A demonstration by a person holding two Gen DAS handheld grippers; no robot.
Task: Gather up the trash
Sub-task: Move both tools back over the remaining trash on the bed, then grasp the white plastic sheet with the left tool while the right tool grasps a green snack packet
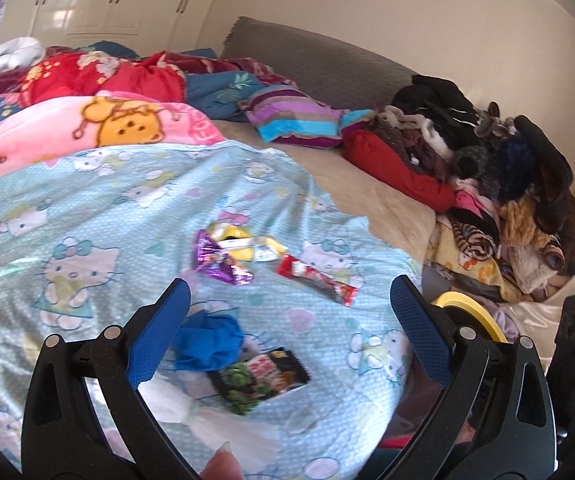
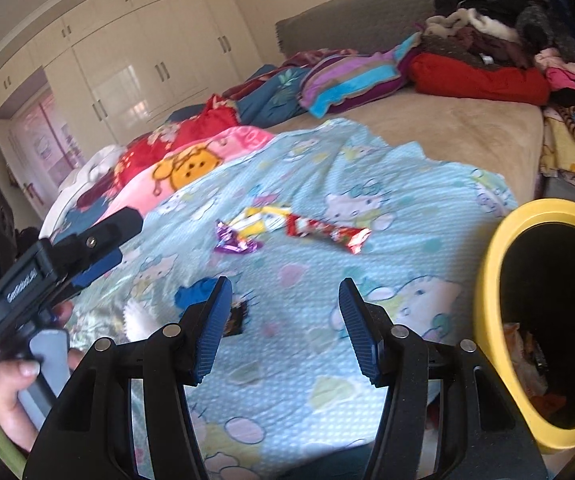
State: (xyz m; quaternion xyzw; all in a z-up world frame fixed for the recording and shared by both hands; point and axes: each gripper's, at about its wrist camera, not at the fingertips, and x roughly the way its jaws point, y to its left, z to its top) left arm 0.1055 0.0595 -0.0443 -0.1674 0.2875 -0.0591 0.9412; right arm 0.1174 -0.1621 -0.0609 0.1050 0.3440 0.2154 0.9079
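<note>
Several pieces of trash lie on the light blue cartoon-cat sheet (image 1: 87,208). They are a purple foil wrapper (image 1: 219,262), a yellow wrapper (image 1: 247,242), a red wrapper (image 1: 319,280), a crumpled blue piece (image 1: 207,340), a dark snack packet (image 1: 261,376) and white tissue (image 1: 183,404). My left gripper (image 1: 289,292) hangs open above the blue piece and the packet, holding nothing. My right gripper (image 2: 284,292) is open and empty over the sheet, nearer than the red wrapper (image 2: 327,234) and purple wrapper (image 2: 233,240). A yellow-rimmed bin (image 2: 487,280) stands at its right with trash inside.
Rumpled blankets (image 1: 99,128) lie at the far left of the bed and a striped pillow (image 1: 295,116) at the head. A heap of clothes (image 1: 487,168) fills the right side. A hand (image 2: 11,392) holds the left gripper (image 2: 123,240). White wardrobes (image 2: 135,64) line the far wall.
</note>
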